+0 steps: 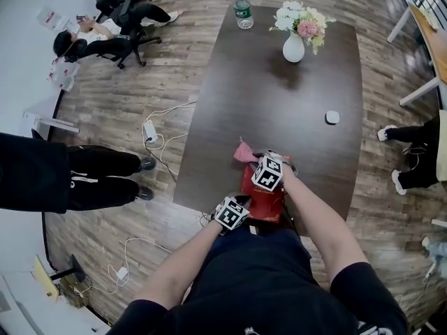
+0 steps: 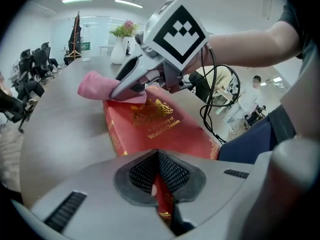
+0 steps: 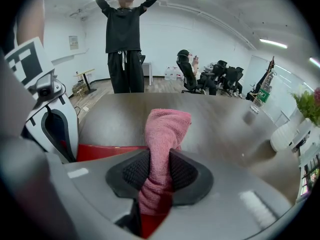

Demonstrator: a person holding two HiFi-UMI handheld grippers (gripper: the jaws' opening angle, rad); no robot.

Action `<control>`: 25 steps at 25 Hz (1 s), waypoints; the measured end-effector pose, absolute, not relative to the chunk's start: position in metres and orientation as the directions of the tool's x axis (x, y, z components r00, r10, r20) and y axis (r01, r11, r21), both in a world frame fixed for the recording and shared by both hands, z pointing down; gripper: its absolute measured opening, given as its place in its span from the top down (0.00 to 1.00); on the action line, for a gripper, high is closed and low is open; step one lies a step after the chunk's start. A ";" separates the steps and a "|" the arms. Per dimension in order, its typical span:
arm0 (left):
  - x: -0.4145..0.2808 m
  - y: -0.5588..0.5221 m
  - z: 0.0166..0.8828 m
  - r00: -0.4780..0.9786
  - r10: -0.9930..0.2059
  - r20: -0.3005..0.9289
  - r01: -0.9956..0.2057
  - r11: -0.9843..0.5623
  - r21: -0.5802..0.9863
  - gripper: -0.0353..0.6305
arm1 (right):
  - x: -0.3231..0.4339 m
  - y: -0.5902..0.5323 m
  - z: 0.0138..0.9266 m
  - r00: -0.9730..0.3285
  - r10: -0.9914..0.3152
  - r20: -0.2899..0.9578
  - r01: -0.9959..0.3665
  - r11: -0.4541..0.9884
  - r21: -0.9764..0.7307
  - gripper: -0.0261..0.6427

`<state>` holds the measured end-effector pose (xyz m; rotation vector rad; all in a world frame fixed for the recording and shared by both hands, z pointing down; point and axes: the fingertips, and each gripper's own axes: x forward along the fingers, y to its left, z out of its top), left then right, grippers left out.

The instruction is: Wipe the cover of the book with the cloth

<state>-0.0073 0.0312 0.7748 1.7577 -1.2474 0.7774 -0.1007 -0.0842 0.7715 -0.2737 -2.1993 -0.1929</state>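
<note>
A red book (image 2: 155,126) with gold print lies on the dark table (image 1: 279,110) at its near edge; in the head view the book (image 1: 260,197) shows between both grippers. My left gripper (image 2: 159,184) is shut on the book's near edge, and in the head view the left gripper (image 1: 236,208) sits at the book's near left. My right gripper (image 3: 157,176) is shut on a pink cloth (image 3: 164,129), which rests over the book's far end (image 3: 107,151). The cloth (image 2: 100,86) spills past the book onto the table, and the cloth (image 1: 244,152) lies left of the right gripper (image 1: 269,160).
A white vase of flowers (image 1: 297,30), a water bottle (image 1: 242,9) and a small white object (image 1: 332,117) stand farther along the table. A person in black (image 3: 122,39) stands beyond the table's side. Office chairs (image 1: 129,19), floor cables (image 1: 157,135) and another desk (image 1: 429,40) surround it.
</note>
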 end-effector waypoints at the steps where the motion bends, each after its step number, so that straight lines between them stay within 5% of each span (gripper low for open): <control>1: -0.007 0.032 0.775 0.314 -0.439 0.842 -0.949 -0.166 0.267 0.95 | -0.099 -0.084 0.772 -0.582 0.127 0.803 0.264 0.964 0.039 0.80; 25: -0.009 0.031 0.779 0.266 -0.455 0.850 -0.963 -0.155 0.219 0.95 | -0.077 -0.095 0.772 -0.573 0.121 0.811 0.268 0.962 0.045 0.80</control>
